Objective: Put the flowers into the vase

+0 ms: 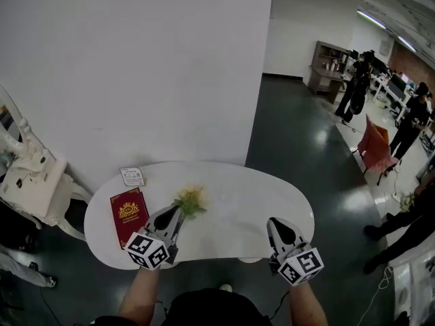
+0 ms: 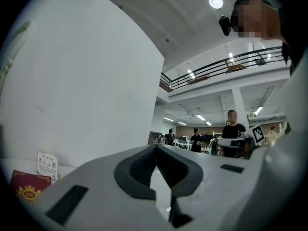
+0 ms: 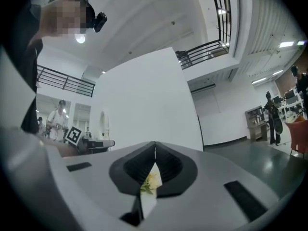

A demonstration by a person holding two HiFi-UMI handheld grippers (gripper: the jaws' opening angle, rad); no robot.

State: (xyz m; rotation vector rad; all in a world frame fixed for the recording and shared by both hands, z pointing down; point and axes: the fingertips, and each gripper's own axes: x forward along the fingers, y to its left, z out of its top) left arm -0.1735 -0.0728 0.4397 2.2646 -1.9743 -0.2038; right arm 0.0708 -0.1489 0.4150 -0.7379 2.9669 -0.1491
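Head view: flowers (image 1: 190, 200) lie just beyond clenched, empty fingers of left gripper (image 1: 179, 212); right gripper (image 1: 276, 222) clenched too.

Nothing legible, booklet (image 1: 128, 214) at table (image 1: 258, 202) 9 o'clock bears gold crest with blurred lettering, card (image 1: 132, 176) at booklet's 12 o'clock carries tiny print and code square, unreadable.

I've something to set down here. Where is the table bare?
The table is bare in its right half, from the flower across to the right tongs, and along the far rim behind the flower. The left end is crowded: booklet, card and left tongs sit close together.
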